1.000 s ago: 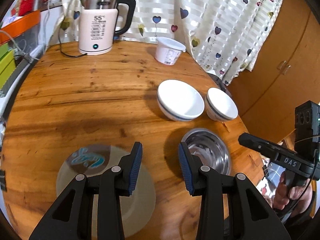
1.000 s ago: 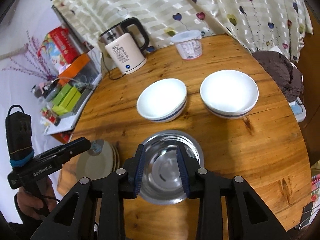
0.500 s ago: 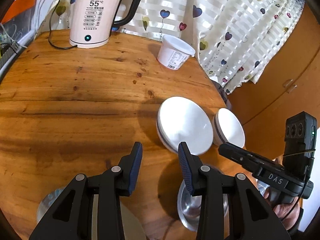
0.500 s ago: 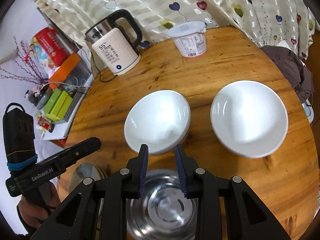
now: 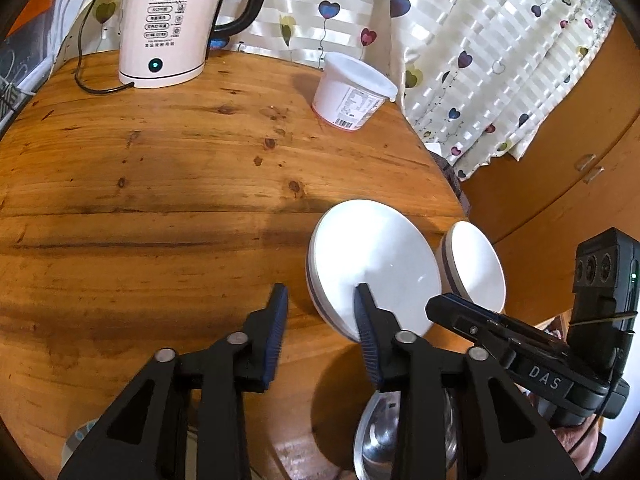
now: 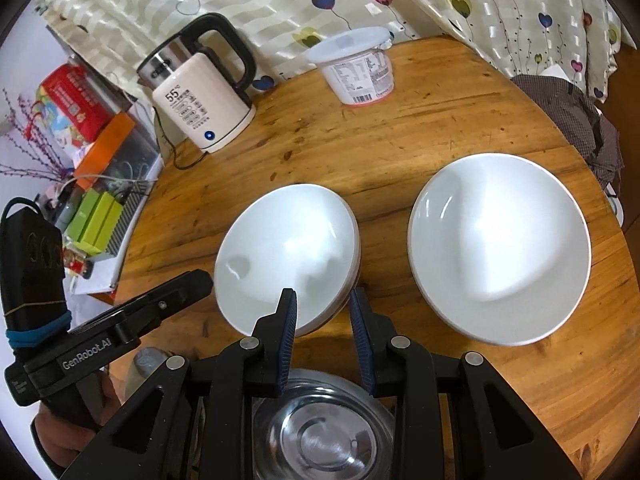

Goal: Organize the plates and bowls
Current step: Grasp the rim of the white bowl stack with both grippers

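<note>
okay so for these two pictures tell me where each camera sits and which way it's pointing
Left wrist: on the left gripper, looking across the wooden table toward the kettle; the right gripper enters at right.
Right wrist: on the right gripper, looking down over the steel bowl at two white bowls; the left gripper enters at left.
Shared: kettle, yogurt tub, both white bowls.

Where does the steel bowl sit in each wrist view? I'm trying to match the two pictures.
Left wrist view: steel bowl at the bottom edge, right of centre, partly behind the left tool's right finger.
Right wrist view: steel bowl at bottom centre, beneath the right tool.
Shared landmark: the kettle reading 55.
</note>
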The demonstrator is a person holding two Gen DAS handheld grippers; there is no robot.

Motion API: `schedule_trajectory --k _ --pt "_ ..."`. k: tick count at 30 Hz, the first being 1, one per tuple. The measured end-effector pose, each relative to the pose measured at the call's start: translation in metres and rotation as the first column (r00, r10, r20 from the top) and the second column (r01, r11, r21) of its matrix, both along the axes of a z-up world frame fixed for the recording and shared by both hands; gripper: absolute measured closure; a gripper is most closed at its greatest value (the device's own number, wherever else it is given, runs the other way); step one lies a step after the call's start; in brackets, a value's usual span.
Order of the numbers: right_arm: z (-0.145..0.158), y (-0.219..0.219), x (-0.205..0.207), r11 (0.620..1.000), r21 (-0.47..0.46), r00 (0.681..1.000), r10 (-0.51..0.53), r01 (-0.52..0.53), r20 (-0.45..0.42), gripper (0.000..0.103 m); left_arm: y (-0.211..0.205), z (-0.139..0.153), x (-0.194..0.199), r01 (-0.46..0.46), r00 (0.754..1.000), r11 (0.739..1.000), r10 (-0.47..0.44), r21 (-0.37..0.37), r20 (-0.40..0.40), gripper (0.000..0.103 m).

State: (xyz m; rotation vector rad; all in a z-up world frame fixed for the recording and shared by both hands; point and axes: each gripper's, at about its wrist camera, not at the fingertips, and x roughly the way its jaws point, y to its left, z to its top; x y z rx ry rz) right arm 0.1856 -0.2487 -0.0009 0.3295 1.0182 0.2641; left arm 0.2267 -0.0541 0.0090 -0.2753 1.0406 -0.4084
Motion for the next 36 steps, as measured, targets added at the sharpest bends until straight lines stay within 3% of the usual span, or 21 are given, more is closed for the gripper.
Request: schedule_trajectory --k 2,5,10,23,36 --pt "-0.002 -0.001 0.003 1.000 0.000 1.000 -0.006 0.006 -0.002 0.075 -0.003 -0.002 0.003 0.007 1.000 1.000 -0.007 0.005 -0.002 0.070" --pt "-0.003 -0.003 0.005 1.000 -0.001 1.000 -0.011 0.011 -0.003 0.078 -0.007 -0.005 0.006 0.017 1.000 1.000 -0.017 0.014 -0.009 0.079" --pt "-0.006 -0.005 0.010 1.000 0.000 1.000 -0.011 0.011 -0.009 0.085 -0.013 -0.011 0.010 0.026 0.999 0.999 -0.026 0.025 -0.018 0.082" --pt "-0.008 -0.007 0.013 1.000 -0.002 1.000 -0.012 0.012 -0.007 0.086 -0.017 -0.016 0.017 0.028 0.999 0.999 -0.027 0.039 -0.018 0.083" --pt "0.005 -0.005 0.009 1.000 -0.003 1.000 0.011 -0.011 0.017 0.086 -0.015 0.000 0.006 0.020 1.000 0.999 -0.021 0.050 0.013 0.083"
